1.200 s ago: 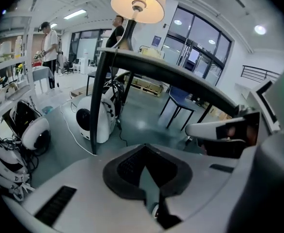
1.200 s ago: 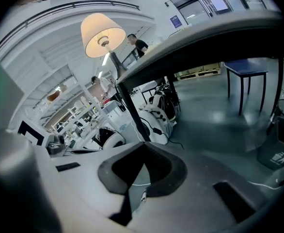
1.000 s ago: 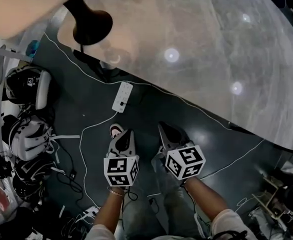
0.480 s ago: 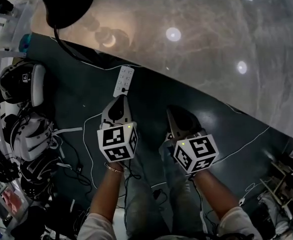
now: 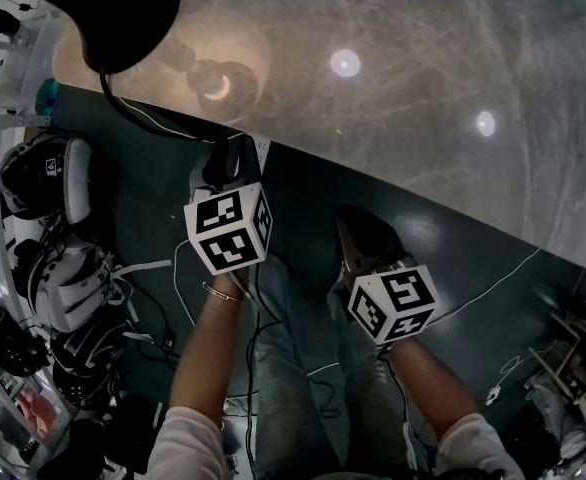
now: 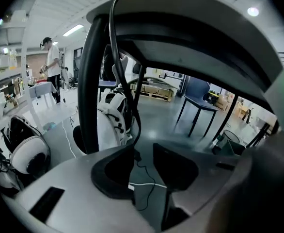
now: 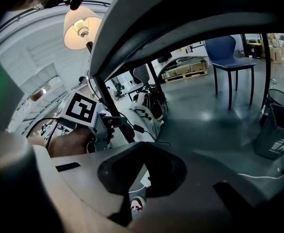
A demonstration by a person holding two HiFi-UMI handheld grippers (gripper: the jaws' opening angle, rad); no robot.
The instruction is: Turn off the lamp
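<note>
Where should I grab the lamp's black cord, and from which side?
Probably the black cord where it hangs nearly straight below the table: thin enough to pinch. Come head-on with the left gripper; its jaws have just been opening, nothing gripped between them, so put one each side.

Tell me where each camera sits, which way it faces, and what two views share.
Head view: on the person's head, facing steeply down at the round glossy tabletop and black lamp base; both forearms, left gripper and right gripper show.
Left gripper view: rides the left gripper, looking under the tabletop at a black pole and blue chair; its jaws, just opening, stand apart, empty.
Right gripper view: rides the right gripper, facing the lit cream lampshade; shut jaws, left hand show.
Shared: both gripper views show the chair.
</note>
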